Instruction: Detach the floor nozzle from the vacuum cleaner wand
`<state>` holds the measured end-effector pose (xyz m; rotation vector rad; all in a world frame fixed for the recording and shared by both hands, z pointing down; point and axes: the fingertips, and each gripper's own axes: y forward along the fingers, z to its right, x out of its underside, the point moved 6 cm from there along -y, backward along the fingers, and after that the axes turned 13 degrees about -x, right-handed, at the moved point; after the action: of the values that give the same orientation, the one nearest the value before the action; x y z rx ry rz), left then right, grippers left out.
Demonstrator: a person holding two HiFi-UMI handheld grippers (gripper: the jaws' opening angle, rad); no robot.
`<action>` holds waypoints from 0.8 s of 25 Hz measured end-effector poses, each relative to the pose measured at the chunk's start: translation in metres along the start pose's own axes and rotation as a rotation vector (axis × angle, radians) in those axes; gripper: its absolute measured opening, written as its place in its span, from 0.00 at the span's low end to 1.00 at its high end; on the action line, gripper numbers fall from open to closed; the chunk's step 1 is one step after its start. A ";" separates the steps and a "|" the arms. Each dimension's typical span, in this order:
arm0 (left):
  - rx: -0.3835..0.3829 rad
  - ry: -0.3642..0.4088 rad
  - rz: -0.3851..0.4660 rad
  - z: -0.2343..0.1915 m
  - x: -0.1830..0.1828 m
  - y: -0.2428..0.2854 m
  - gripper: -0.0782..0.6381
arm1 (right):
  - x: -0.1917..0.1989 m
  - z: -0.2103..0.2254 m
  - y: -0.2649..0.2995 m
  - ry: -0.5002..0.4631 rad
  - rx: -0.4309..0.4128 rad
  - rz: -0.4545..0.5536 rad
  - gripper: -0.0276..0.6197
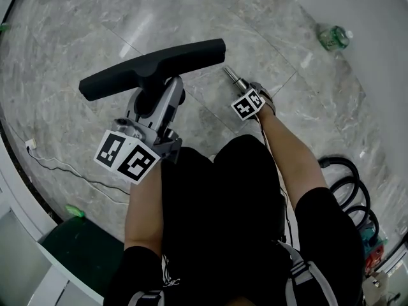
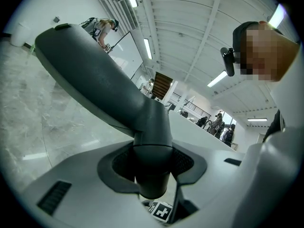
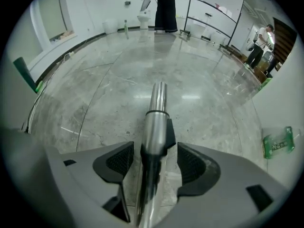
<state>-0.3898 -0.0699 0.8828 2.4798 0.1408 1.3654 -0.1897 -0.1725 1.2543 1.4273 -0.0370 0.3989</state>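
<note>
The dark T-shaped floor nozzle [image 1: 153, 65] is off the floor, and my left gripper [image 1: 156, 102] is shut on its neck. In the left gripper view the nozzle's neck [image 2: 152, 175] fills the gap between the pads, and its head [image 2: 90, 75] reaches up to the left. The nozzle is apart from the silver wand [image 1: 233, 77]. My right gripper [image 1: 246, 98] points steeply down at the floor. In the right gripper view the wand [image 3: 156, 118] runs between the jaws of my right gripper [image 3: 153, 164], which stand open with a gap on each side.
A green bottle [image 1: 335, 37] lies on the marble floor at the far right, by a white panel. Black hose coils [image 1: 347, 183] sit at my right side. A white cable [image 1: 64, 167] runs along the floor at left. People stand far off in both gripper views.
</note>
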 end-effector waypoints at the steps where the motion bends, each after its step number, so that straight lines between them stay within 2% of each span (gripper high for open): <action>1: 0.003 -0.004 -0.002 0.000 0.000 0.001 0.34 | -0.004 0.000 -0.005 -0.005 0.001 0.019 0.47; 4: 0.013 -0.018 -0.017 0.004 -0.006 0.003 0.34 | -0.023 -0.002 -0.041 0.000 0.040 0.127 0.46; 9: 0.037 -0.002 -0.065 0.037 -0.037 0.007 0.34 | -0.063 -0.006 -0.184 0.056 0.127 0.457 0.45; 13: 0.058 0.020 -0.093 0.091 -0.082 0.004 0.34 | -0.071 -0.012 -0.327 0.115 0.242 0.659 0.19; 14: 0.067 0.029 -0.100 0.110 -0.097 -0.001 0.34 | -0.070 -0.016 -0.365 0.134 0.267 0.695 0.15; 20: 0.163 0.079 -0.153 0.236 -0.197 -0.045 0.34 | -0.049 -0.063 -0.591 0.233 0.358 0.823 0.07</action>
<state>-0.2956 -0.1237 0.5913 2.4855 0.4669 1.4386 -0.0772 -0.1758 0.6683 1.6653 -0.3881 1.2975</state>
